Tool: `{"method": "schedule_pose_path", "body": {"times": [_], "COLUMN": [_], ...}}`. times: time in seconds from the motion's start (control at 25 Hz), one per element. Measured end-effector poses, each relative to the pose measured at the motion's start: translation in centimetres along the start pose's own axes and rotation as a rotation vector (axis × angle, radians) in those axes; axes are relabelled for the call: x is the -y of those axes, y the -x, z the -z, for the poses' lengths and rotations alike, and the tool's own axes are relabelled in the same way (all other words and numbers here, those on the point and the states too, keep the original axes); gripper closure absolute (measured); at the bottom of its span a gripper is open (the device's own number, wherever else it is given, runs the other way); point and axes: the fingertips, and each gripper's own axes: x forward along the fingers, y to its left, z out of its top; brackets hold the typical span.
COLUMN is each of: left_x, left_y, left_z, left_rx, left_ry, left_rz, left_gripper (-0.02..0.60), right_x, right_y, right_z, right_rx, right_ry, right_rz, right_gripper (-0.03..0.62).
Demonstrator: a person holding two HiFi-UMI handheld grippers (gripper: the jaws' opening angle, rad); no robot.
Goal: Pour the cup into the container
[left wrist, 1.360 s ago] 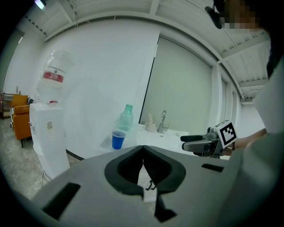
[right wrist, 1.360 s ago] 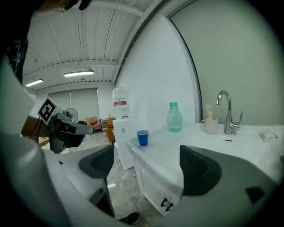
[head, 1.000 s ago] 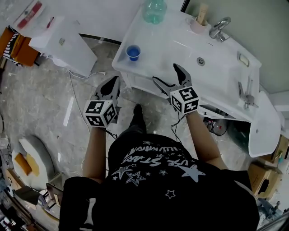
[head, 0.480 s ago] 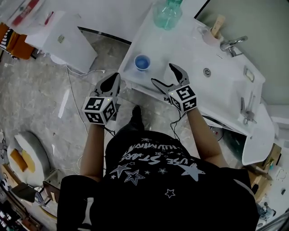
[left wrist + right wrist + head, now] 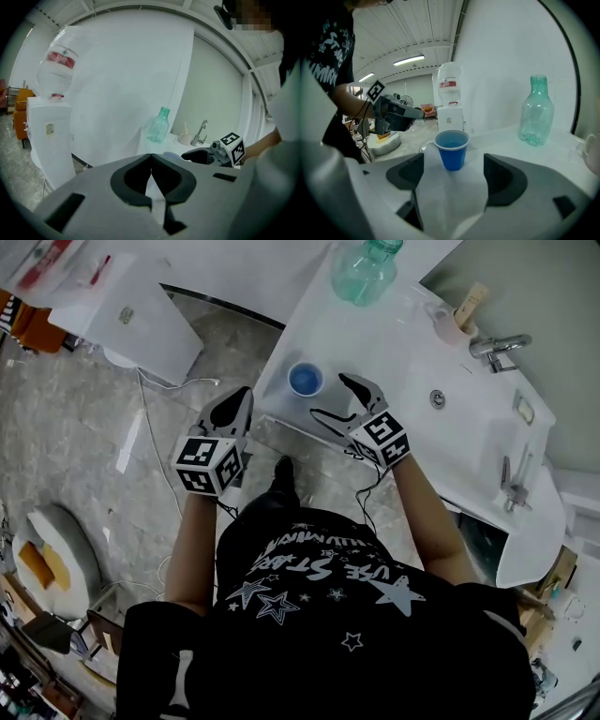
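Note:
A small blue cup (image 5: 304,379) holding blue liquid stands near the front corner of the white counter (image 5: 394,362). A clear green plastic bottle (image 5: 366,273) stands uncapped at the counter's far end. My right gripper (image 5: 328,397) is open over the counter edge. Its jaws have just been closing a little with nothing between them. In the right gripper view the cup (image 5: 452,149) stands just beyond the jaws, in line with the gap, with the bottle (image 5: 536,112) behind on the right. My left gripper (image 5: 234,401) is shut and empty, off the counter's left side.
A sink basin with a drain (image 5: 437,399) and a faucet (image 5: 502,348) lies right of the cup. A beige holder (image 5: 459,320) stands beside the faucet. A white water dispenser (image 5: 141,315) stands on the floor to the left. Cables trail on the floor.
Both grippers have moved forward toward the counter. The right gripper has come down and closer to the blue cup and has rolled somewhat, its jaws slightly narrower.

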Motion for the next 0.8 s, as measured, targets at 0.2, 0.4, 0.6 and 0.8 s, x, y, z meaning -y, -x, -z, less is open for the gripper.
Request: {"method": "schedule_pose_path", "body": {"times": [0.2, 0.4, 0.6, 0.8], "left_x": [-1.3, -2.2, -2.8, -3.4], "left_y": [-0.4, -1.0, -1.7, -2.3], "left_z": [0.1, 0.2, 0.3, 0.2], "left_rx": [-0.009, -0.022, -0.031, -0.04], "left_ry": [0.008, 0.013, 0.019, 0.021], "left_rz": [-0.008, -0.008, -0.007, -0.006], "left_gripper": [0.571, 0.571, 0.571, 0.571], "right_x": [0.0, 0.2, -0.2, -0.4], "right_y": [-1.9, -3.3, -4.5, -5.5], "right_z": [-0.1, -0.3, -0.2, -0.8], "right_rx": [-0.01, -0.014, -0.043, -0.025], "right_ry": [0.007, 0.021, 0.094, 0.114], "right_rz": [-0.026, -0.046, -0.081, -0.106], "right_gripper": [0.195, 0.204, 0.204, 0.206]}}
